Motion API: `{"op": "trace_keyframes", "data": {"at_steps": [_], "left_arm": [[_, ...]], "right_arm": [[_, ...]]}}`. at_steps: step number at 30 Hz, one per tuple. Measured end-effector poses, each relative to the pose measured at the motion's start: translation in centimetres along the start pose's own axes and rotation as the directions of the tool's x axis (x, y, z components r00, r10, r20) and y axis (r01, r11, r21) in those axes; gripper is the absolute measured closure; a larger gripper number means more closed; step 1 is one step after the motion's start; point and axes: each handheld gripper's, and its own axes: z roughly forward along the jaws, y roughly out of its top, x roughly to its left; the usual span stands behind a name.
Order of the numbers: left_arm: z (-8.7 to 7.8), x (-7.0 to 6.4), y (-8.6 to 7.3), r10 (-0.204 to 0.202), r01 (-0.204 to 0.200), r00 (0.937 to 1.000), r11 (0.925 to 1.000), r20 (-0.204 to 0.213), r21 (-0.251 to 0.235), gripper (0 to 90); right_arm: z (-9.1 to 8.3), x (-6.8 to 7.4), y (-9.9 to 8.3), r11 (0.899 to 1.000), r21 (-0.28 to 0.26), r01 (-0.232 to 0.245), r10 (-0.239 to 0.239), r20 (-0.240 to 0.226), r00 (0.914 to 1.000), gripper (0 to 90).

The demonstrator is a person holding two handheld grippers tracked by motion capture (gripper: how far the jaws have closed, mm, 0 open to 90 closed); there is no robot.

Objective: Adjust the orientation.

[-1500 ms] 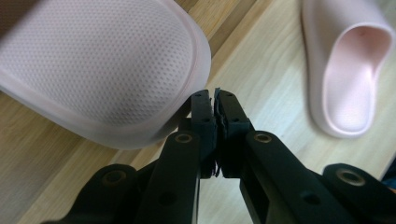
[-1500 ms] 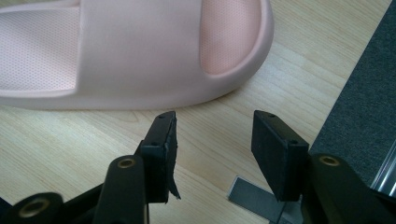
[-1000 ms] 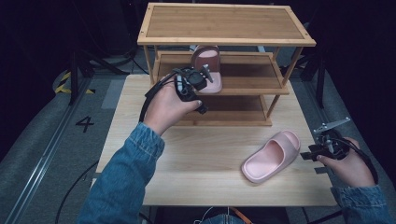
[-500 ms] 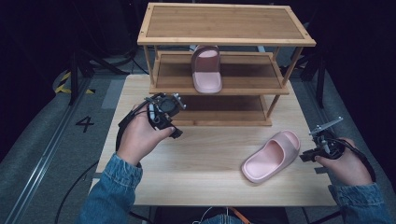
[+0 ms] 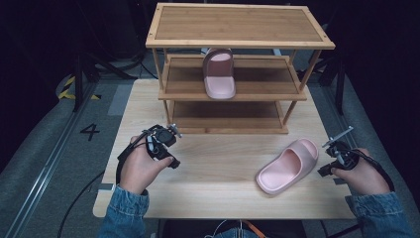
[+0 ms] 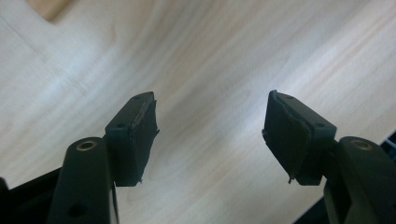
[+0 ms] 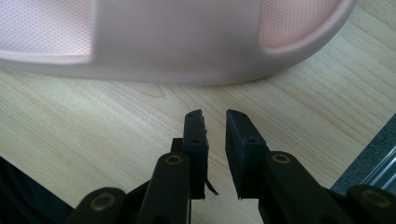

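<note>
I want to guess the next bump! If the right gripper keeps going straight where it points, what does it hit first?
Most likely the pink foam slide sandal lying on the light wooden table: it sits straight ahead of the right gripper, with bare wood between them.
</note>
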Motion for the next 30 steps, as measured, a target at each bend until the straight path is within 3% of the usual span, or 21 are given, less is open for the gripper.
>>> {"op": "trace_keyframes", "data": {"at_steps": [4, 14, 18, 29, 30], "left_arm": [[0.5, 0.7, -0.5, -0.041, 0.043, 0.997, 0.9986, -0.065, 0.031, 32.9], [1.0, 0.9, -1.4, -0.066, 0.068, 0.9961, 0.9972, -0.059, 0.032, 32.7], [0.6, 0.9, -2.4, -0.089, 0.092, 0.9924, 0.9952, -0.085, 0.032, 32.7], [0.2, 0.7, -4.5, -0.128, 0.133, 0.9853, 0.9902, -0.113, 0.042, 33.6], [0.2, 0.7, -4.6, -0.125, 0.13, 0.9858, 0.9908, -0.112, 0.038, 33.6]], "right_arm": [[0.1, -0.1, 0.1, 1.0, -0.01, 0.003, -0.003, 0.004, 1.0, 82.9], [2.0, -0.6, 1.1, 0.999, 0.04, -0.008, 0.008, -0.012, 0.9999, 84.5], [2.5, -0.6, 2.2, 0.999, 0.043, 0.022, -0.022, -0.003, 0.9997, 83.3], [3.5, -0.2, 6.0, 0.995, -0.059, 0.086, -0.084, 0.048, 0.9954, 81.2], [3.6, -0.1, 6.3, 0.995, -0.049, 0.091, -0.088, 0.052, 0.9947, 81.4]]}}
